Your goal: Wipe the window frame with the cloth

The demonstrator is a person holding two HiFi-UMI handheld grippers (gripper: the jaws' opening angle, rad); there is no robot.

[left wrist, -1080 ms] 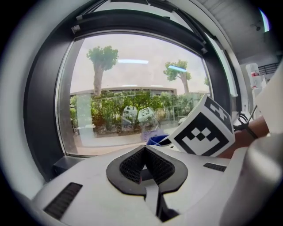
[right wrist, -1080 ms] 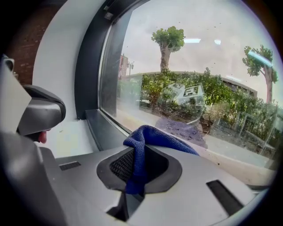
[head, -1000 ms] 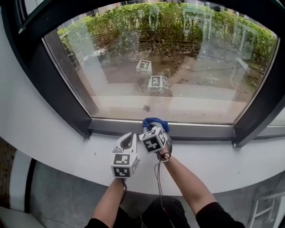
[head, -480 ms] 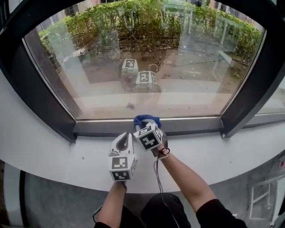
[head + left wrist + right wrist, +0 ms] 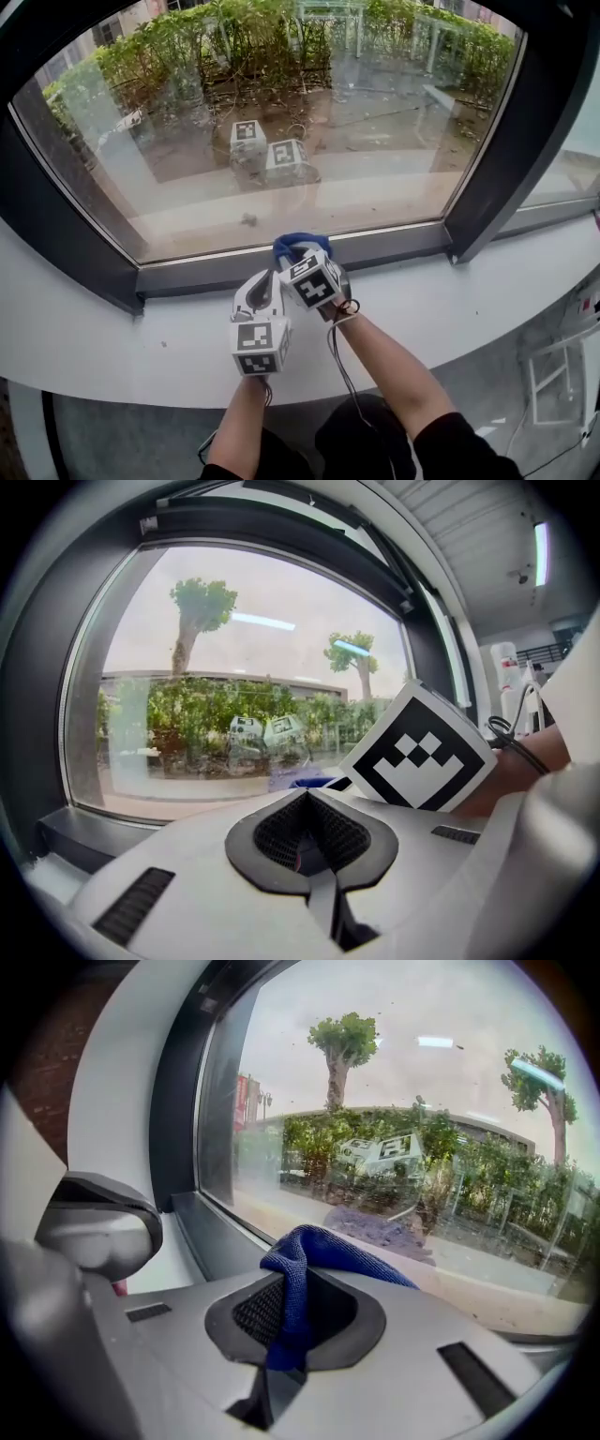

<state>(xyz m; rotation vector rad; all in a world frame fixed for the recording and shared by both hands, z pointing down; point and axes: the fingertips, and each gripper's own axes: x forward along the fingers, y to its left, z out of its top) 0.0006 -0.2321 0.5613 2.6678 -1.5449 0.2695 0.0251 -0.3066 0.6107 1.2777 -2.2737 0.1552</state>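
The dark window frame's bottom rail (image 5: pixel 206 272) runs across the head view above the white sill. My right gripper (image 5: pixel 298 259) is shut on a blue cloth (image 5: pixel 296 244), which is bunched against that rail at its middle. In the right gripper view the cloth (image 5: pixel 319 1255) rises out of the right gripper (image 5: pixel 289 1330), with the rail (image 5: pixel 216 1227) just beyond it. The left gripper (image 5: pixel 262 284) rests on the sill close to the left of the right one, shut and holding nothing. In the left gripper view the left gripper (image 5: pixel 314 855) is shut, and a bit of the cloth (image 5: pixel 309 782) shows ahead.
A white sill (image 5: pixel 469 309) curves below the window. Thick dark frame posts stand at the right (image 5: pixel 487 159) and left (image 5: pixel 56 225). The glass (image 5: pixel 272 155) reflects both marker cubes. A white metal stand (image 5: pixel 562 375) sits on the floor at the lower right.
The right gripper has slid a little to the right along the bottom rail with the cloth. The left gripper has kept beside it. The head view has shifted.
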